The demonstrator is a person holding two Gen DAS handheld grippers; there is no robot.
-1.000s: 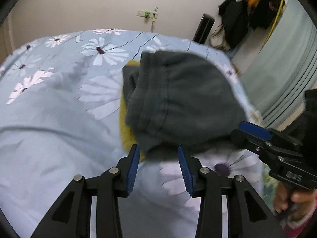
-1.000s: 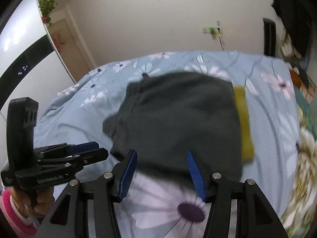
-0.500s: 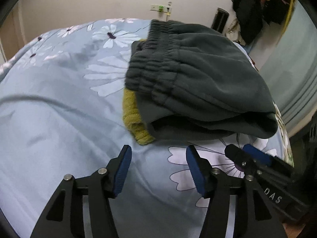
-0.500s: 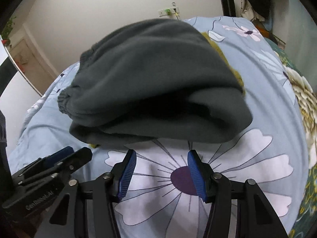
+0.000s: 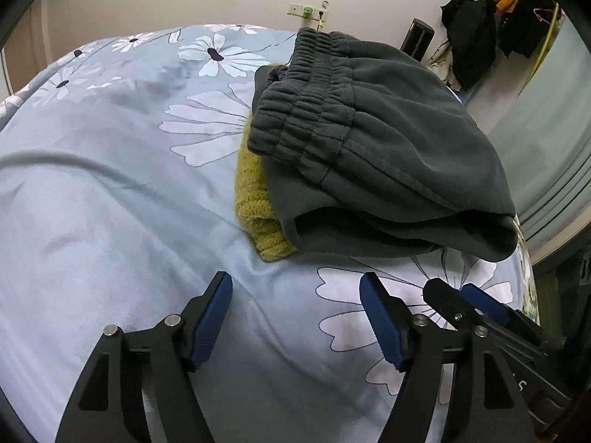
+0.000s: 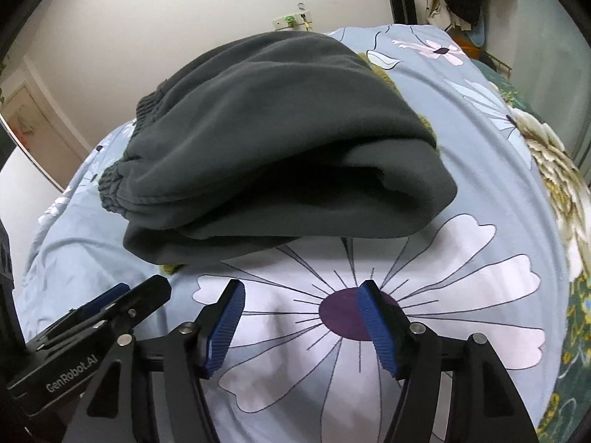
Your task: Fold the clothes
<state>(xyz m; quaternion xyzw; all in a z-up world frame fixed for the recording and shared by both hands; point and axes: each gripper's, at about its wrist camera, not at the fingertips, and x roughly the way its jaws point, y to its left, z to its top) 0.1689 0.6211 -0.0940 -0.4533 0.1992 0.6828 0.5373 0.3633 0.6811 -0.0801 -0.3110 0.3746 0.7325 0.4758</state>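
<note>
Folded dark grey sweatpants (image 5: 388,155) with an elastic waistband lie on a folded yellow knit garment (image 5: 255,206) on the blue floral bed cover (image 5: 110,203). My left gripper (image 5: 295,317) is open and empty, low over the cover just in front of the stack. My right gripper (image 6: 299,317) is open and empty, over a white flower print in front of the sweatpants (image 6: 280,140). Only small bits of the yellow knit (image 6: 170,268) show in the right wrist view. Each gripper shows in the other's view: the right one (image 5: 484,313), the left one (image 6: 110,306).
Dark clothes (image 5: 495,29) hang on a rack by the far wall. A wall socket (image 5: 306,9) is behind the bed. A grey-green curtain (image 5: 554,140) stands right of the bed. A patterned green cover (image 6: 565,199) lies at the bed's right edge.
Both grippers have dropped low and drawn back toward the near side of the stack. The sweatpants now lie folded on the yellow knit, and both grippers stay open.
</note>
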